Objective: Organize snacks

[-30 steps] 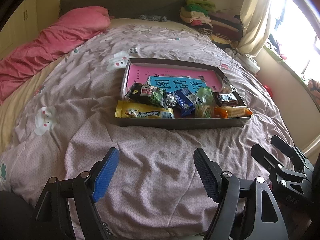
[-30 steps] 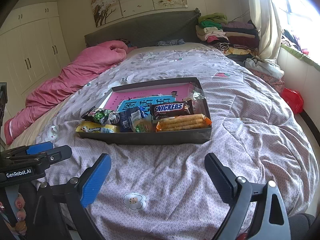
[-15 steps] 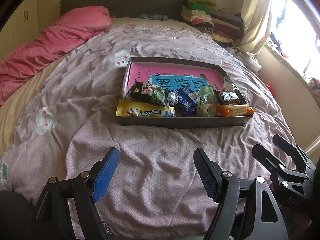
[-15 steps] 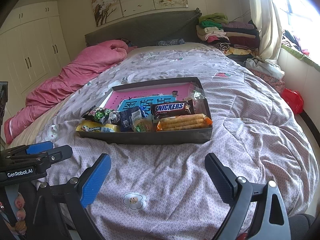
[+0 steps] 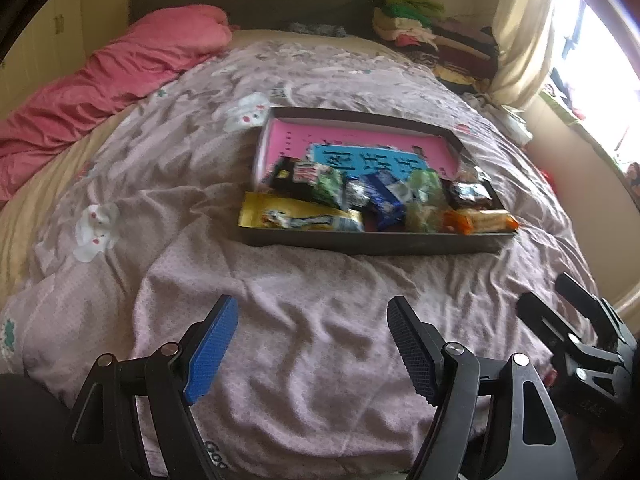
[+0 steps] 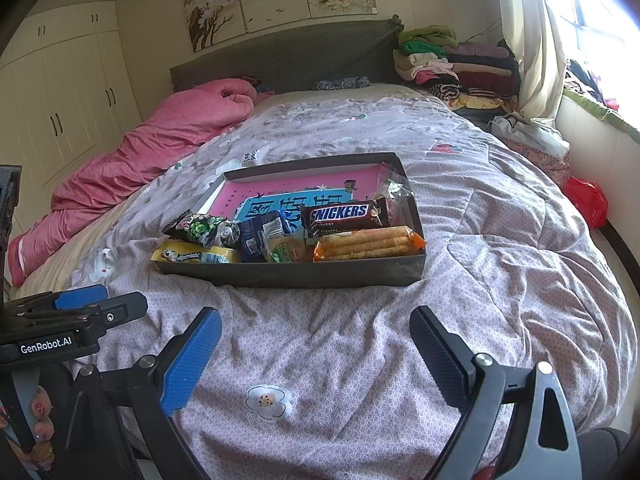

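A dark shallow box (image 5: 372, 243) (image 6: 304, 274) lies on the bed with a pink and blue sheet inside. Snacks are piled along its near side: a yellow Alpenliebe pack (image 5: 296, 216) (image 6: 192, 256), a green-black pack (image 6: 198, 228), a blue pack (image 5: 382, 196) (image 6: 260, 236), a Snickers bar (image 6: 344, 216) and an orange wafer-roll pack (image 6: 368, 243) (image 5: 480, 221). My left gripper (image 5: 312, 320) is open and empty, short of the box. My right gripper (image 6: 316, 334) is open and empty, short of the box's near wall.
The pinkish patterned quilt (image 6: 360, 360) covers the bed. A pink duvet (image 6: 160, 140) is bunched at the left. Folded clothes (image 6: 452, 68) are stacked at the headboard's right. A curtain and window stand to the right. A red bag (image 6: 588, 200) lies beside the bed.
The left wrist view has dipped and drifted, so the box sits lower and slightly blurred. The right gripper has edged a little toward the box. Both grippers stay open.
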Demonstrator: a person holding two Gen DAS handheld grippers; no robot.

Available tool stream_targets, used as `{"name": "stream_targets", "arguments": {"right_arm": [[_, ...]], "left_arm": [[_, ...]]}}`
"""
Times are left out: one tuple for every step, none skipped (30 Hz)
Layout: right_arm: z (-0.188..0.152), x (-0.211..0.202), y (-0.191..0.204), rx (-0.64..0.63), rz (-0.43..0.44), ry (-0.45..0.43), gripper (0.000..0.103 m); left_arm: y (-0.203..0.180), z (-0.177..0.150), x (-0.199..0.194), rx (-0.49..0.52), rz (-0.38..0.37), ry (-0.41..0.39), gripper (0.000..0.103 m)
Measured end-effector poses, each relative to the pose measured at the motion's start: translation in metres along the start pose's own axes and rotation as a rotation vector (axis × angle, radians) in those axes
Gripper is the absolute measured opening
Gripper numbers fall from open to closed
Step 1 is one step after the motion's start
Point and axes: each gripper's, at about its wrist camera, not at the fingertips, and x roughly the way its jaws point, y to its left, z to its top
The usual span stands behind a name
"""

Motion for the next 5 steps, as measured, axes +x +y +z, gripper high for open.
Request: {"name": "stream_targets", "arguments": {"right_arm": [[0.000,0.000,0.000,0.002,0.003,0.001,0.096],[0.000,0.001,0.000,0.003,0.008,0.002,0.096],[0.000,0.003,-0.001,0.006,0.016,0.007,0.096],[0.000,0.006,-0.003,0.015,0.024,0.013,0.099],[0.001,0.008,-0.006,0.024,0.030,0.016,0.100]], "left_arm": [[0.001,0.000,0.000,-0.006,0.011,-0.006,0.078],[0.004,0.001,0.000,-0.015,0.020,-0.012,0.078],[0.009,0.003,0.001,-0.028,0.029,-0.018,0.078],[0.012,0.005,0.002,-0.040,0.036,-0.021,0.078],[0.017,0.007,0.004,-0.049,0.039,-0.021,0.078]]}}
